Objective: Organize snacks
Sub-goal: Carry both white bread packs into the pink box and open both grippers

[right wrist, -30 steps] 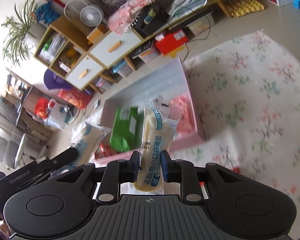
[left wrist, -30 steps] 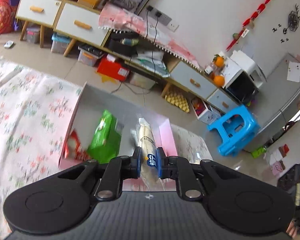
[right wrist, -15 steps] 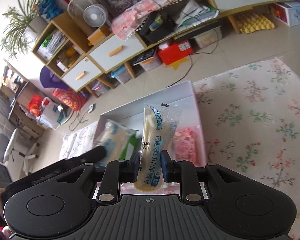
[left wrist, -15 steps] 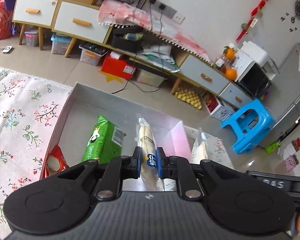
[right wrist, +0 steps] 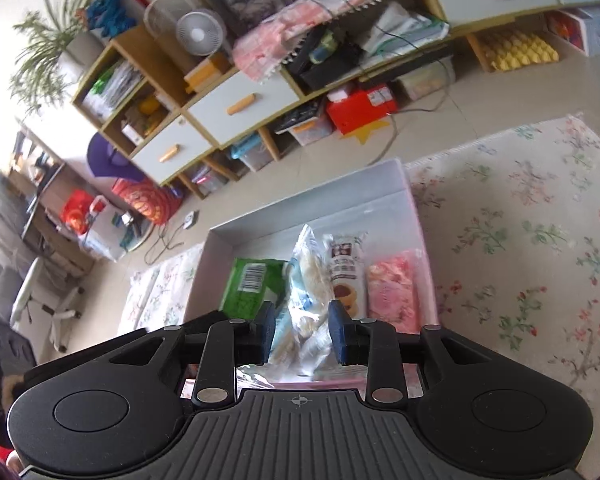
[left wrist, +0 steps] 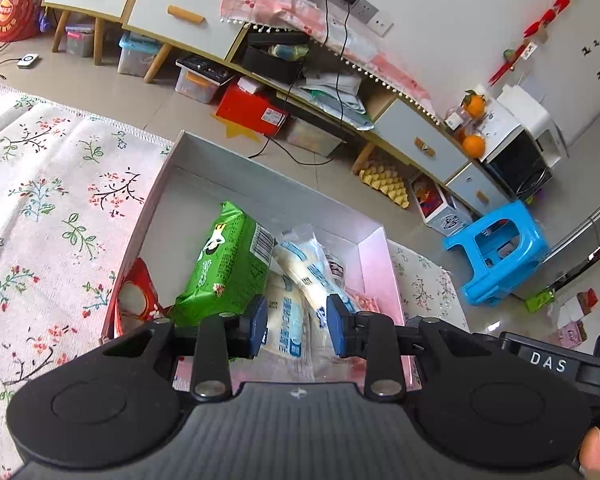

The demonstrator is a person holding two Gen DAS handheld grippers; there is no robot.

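A cream floral rug (left wrist: 52, 200) covers the tiled floor, and a shallow white box (left wrist: 260, 176) with pink sides sits at its far edge. Beyond it runs a low cabinet (left wrist: 172, 16) with white drawers and storage bins beneath; a blue plastic stool (left wrist: 500, 256) stands to the right.

Inside the box, a green snack bag (left wrist: 228, 264) lies left of centre, a red packet (left wrist: 136, 296) in the near left corner, and a pink packet (right wrist: 392, 292) on the right. Two clear-wrapped bread rolls (left wrist: 300, 280) with blue print lie crossed in the middle.

The left gripper (left wrist: 296, 330) has just been opening; its blue pads stand apart over the rolls, apparently clear of the wrappers. The right gripper (right wrist: 300, 336) has likewise just been opening, jaws apart with a roll loose between them.
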